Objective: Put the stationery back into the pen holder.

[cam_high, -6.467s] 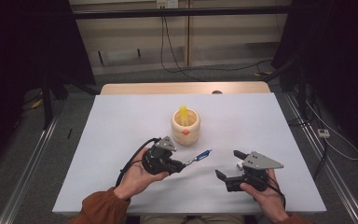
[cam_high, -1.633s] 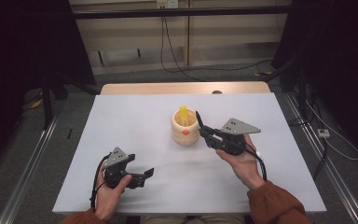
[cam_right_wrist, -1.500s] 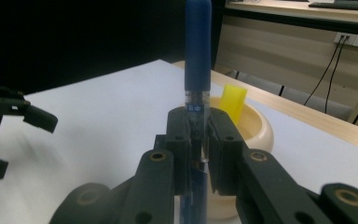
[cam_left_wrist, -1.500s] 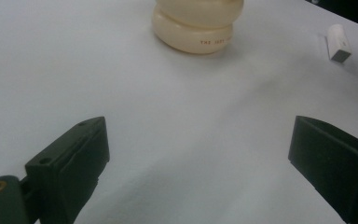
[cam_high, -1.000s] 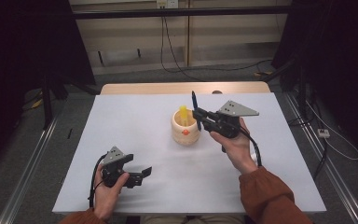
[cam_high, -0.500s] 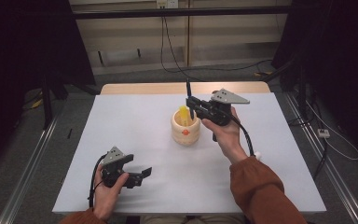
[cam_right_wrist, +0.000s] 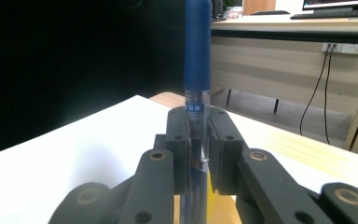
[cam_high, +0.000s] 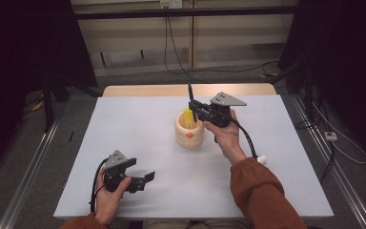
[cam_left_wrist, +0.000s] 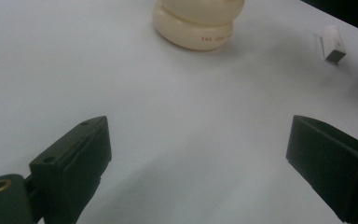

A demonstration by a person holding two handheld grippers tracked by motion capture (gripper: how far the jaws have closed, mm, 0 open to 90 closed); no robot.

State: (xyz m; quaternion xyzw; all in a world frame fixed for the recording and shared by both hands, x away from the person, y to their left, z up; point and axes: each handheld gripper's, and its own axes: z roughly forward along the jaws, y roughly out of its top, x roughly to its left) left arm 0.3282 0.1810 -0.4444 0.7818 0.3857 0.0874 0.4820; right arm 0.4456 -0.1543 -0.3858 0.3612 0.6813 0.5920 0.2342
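In the high view, the right gripper [cam_high: 194, 106] holds a blue pen [cam_high: 189, 91] upright just above the cream holder [cam_high: 189, 134], which has a yellow thing [cam_high: 188, 117] in it. The left gripper [cam_high: 145, 179] rests well short of the holder, nearer the person, jaws spread and empty.

In the left gripper view the holder [cam_left_wrist: 196, 28] stands beyond the wide-apart jaws.

In the right gripper view the jaws clamp the pen [cam_right_wrist: 197, 60], its blue cap upward

One pen [cam_right_wrist: 197, 56], one cream holder [cam_high: 189, 132], one yellow item [cam_high: 188, 117], one white plug [cam_left_wrist: 332, 43], two tools.
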